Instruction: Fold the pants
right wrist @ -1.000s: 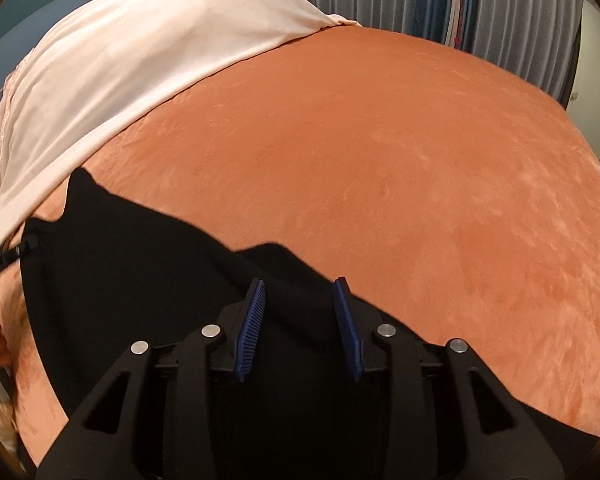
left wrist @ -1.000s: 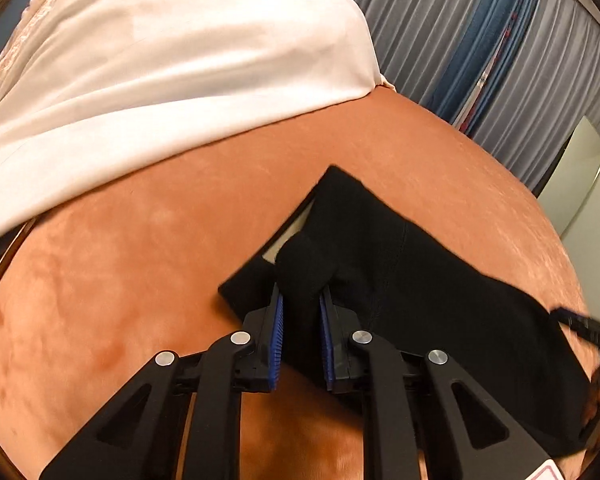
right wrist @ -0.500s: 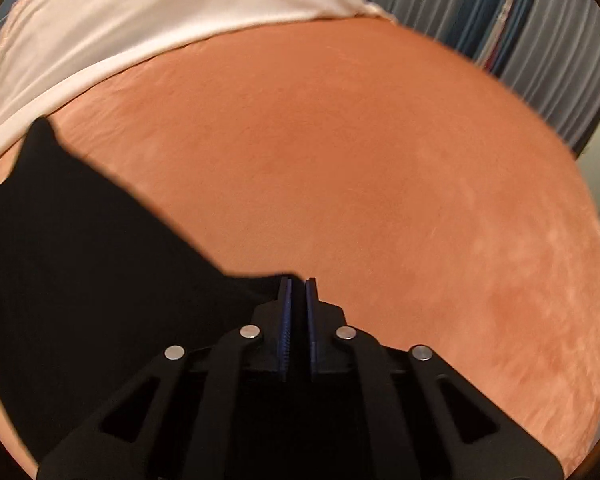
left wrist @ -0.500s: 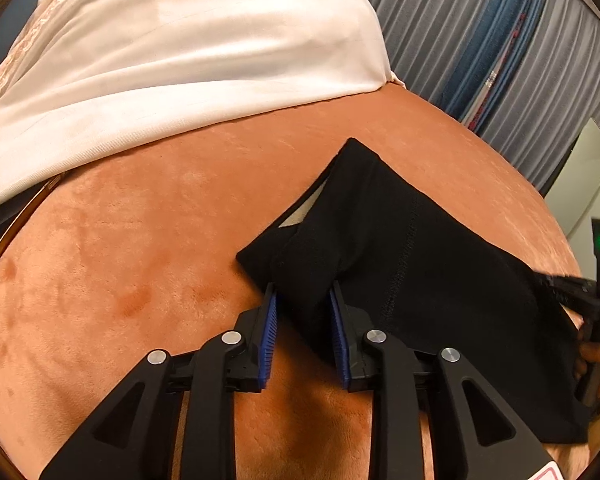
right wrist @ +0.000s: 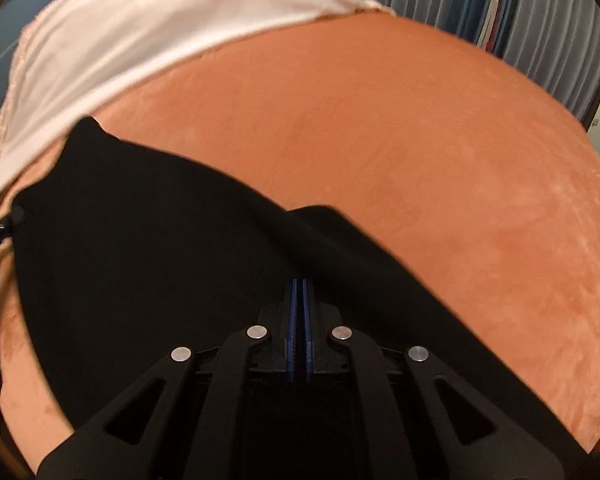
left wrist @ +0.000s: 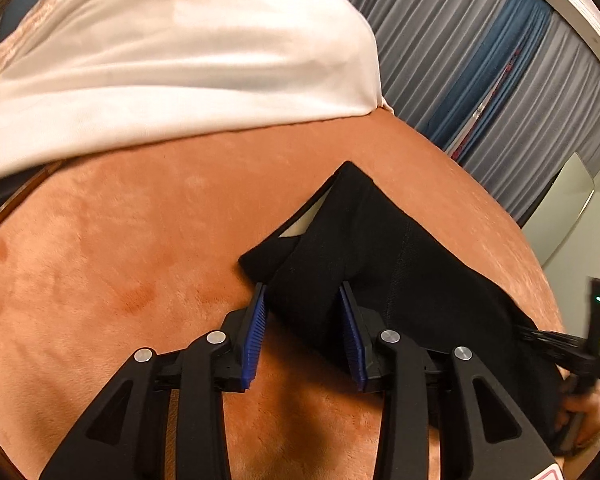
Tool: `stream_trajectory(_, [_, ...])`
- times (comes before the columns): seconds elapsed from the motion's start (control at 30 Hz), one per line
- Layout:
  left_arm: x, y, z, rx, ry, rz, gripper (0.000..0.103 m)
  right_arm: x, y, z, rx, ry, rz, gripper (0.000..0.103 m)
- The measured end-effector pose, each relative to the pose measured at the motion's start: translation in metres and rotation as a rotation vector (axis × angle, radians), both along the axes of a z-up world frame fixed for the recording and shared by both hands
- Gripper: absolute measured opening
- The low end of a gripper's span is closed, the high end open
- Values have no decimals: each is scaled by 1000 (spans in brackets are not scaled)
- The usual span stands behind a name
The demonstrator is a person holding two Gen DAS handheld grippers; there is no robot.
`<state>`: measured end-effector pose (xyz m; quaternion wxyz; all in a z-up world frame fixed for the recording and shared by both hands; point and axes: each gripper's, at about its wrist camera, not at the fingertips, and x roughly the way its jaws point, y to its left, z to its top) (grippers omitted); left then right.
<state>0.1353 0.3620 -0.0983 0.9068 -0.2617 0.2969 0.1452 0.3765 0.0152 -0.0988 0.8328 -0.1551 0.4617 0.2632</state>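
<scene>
Black pants lie folded on an orange plush surface, a pale label showing at the near corner. My left gripper sits low at that corner. Its jaws are opening, and a loose fold of black cloth lies between the blue pads. In the right wrist view the pants fill the lower left. My right gripper is shut, pinching a ridge of the cloth near its far edge. It also shows blurred as the right gripper at the pants' right end, with a hand below.
White bedding covers the far left of the orange surface, also seen as white bedding. Grey and blue curtains hang behind. Bare orange plush stretches beyond the pants to the right.
The left jaws have spread and the pinched-up bulge of cloth has sunk flatter between them. The right jaws have closed on the cloth, and that gripper has come lower over the pants.
</scene>
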Motion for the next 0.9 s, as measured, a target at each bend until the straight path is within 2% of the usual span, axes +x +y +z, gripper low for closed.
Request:
stream_trajectory(0.03, [0, -2, 1, 10, 6, 4, 35, 11, 8, -2, 11, -31, -18, 0])
stream_trajectory(0.13, [-2, -1, 5, 18, 7, 22, 35, 40, 19, 2, 96, 15, -92, 0])
stream_trajectory(0.2, [-11, -1, 15, 23, -10, 41, 35, 34, 6, 22, 188, -7, -97, 0])
stream_trajectory(0.27, [-29, -3, 34, 94, -31, 73, 34, 18, -17, 40, 243, -32, -100, 2])
stream_trajectory(0.33, [-41, -8, 52, 147, -48, 86, 34, -3, -37, 44, 244, -41, -89, 2])
stream_trajectory(0.4, [-43, -14, 68, 169, -67, 69, 40, -10, -43, 31, 195, -20, -73, 2])
stream_trajectory(0.43, [-37, -20, 73, 171, -64, 46, 48, -3, -38, 22, 156, -9, -77, 2])
stream_trajectory(0.47, [-25, -26, 74, 171, -48, 20, 55, 9, -30, 9, 120, 2, -91, 2])
stream_trajectory(0.53, [4, -38, 63, 180, 10, -13, 55, 28, -20, -7, 88, 33, -121, 0])
stream_trajectory(0.57, [18, -41, 56, 187, 40, -22, 55, 43, -10, -10, 89, 16, -140, 0])
stream_trajectory(0.63, [46, -44, 34, 198, 141, -26, 54, 51, -7, 0, 115, 10, -177, 0])
stream_trajectory(0.67, [57, -44, 24, 207, 185, -29, 54, 49, -6, 10, 161, 14, -181, 0])
stream_trajectory(0.73, [62, -38, 13, 222, 219, 1, 54, 30, 0, 27, 228, 10, -128, 3])
stream_trajectory(0.8, [60, -25, 17, 193, 192, 27, 54, -1, 3, 35, 230, -11, -57, 3])
stream_trajectory(0.9, [60, 2, 23, 230, 229, 103, 54, -53, -6, 29, 234, -2, 11, 3])
